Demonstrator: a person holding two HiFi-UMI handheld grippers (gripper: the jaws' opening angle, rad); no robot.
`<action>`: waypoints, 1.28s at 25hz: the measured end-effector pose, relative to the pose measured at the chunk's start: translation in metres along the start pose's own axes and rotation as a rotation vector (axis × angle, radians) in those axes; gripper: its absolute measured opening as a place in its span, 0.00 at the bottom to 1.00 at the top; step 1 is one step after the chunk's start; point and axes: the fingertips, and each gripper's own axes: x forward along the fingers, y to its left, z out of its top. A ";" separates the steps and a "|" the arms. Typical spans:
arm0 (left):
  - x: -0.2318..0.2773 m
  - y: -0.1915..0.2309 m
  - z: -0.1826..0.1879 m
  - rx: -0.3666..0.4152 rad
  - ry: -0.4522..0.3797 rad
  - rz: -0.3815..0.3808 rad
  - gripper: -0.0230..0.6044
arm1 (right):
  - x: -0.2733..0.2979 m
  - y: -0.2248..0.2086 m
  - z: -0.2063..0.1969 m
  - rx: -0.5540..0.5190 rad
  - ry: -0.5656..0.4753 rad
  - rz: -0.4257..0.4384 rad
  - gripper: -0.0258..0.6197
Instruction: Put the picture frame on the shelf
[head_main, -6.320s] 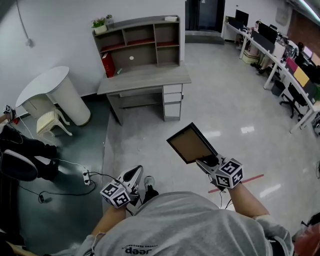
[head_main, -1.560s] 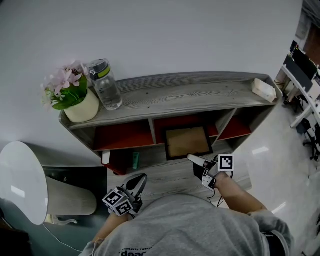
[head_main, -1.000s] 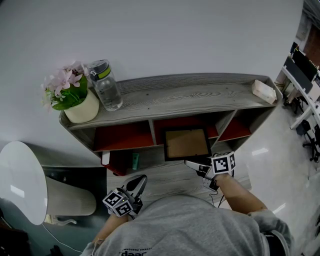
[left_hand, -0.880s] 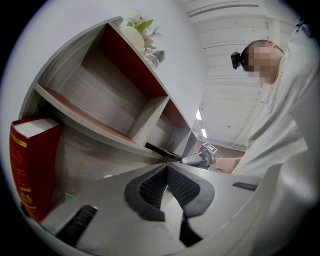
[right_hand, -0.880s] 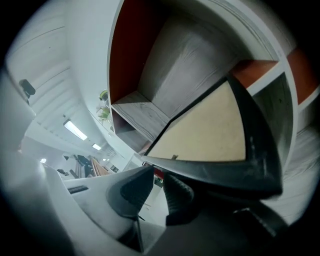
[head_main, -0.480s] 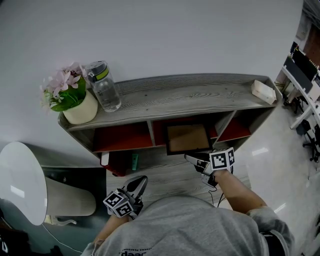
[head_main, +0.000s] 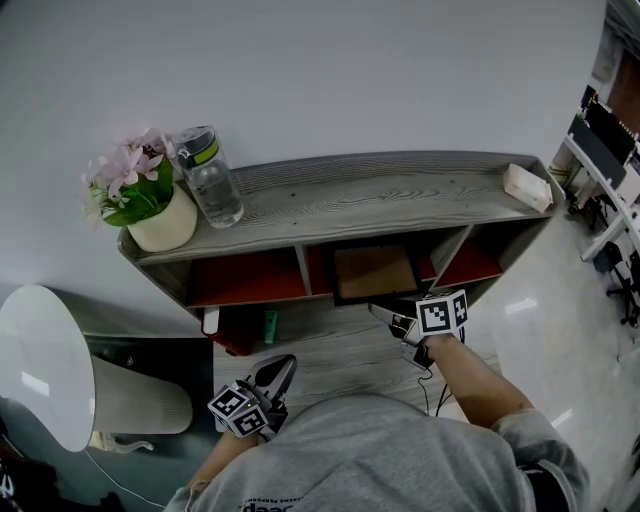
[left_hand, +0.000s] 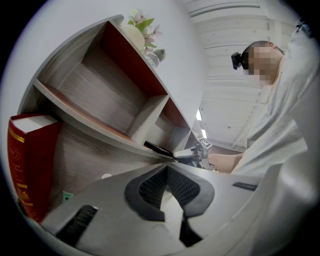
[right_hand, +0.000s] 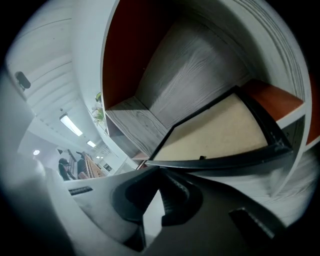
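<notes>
The left hand-held gripper (head_main: 283, 365) is clenched and empty, over the near part of the bench (head_main: 340, 345). The picture frame (head_main: 375, 272) sits in the middle compartment of the shelf (head_main: 400, 195). Its long axis runs left to right and its tan face points toward the near side, leaning back. The right hand-held gripper (head_main: 383, 316) is clenched and empty, just near of the frame's lower edge.

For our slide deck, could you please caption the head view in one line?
Picture frame sits in the shelf's middle compartment; the shut, empty right tongs hover just before it.

Left gripper (head_main: 284, 362) lower centre, jaws together, empty. Right gripper (head_main: 374, 310) mid-frame, jaws together, empty; forearm (head_main: 472, 378) outstretched.
</notes>
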 end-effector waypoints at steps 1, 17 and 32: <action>0.000 0.000 0.000 -0.001 -0.001 0.000 0.05 | 0.001 -0.001 0.001 -0.002 0.000 -0.003 0.04; 0.002 0.004 0.002 -0.003 0.002 0.006 0.05 | 0.011 -0.009 0.013 -0.026 0.009 -0.030 0.04; 0.003 0.010 0.008 -0.002 -0.006 -0.034 0.05 | 0.009 0.013 0.000 0.042 0.010 0.088 0.05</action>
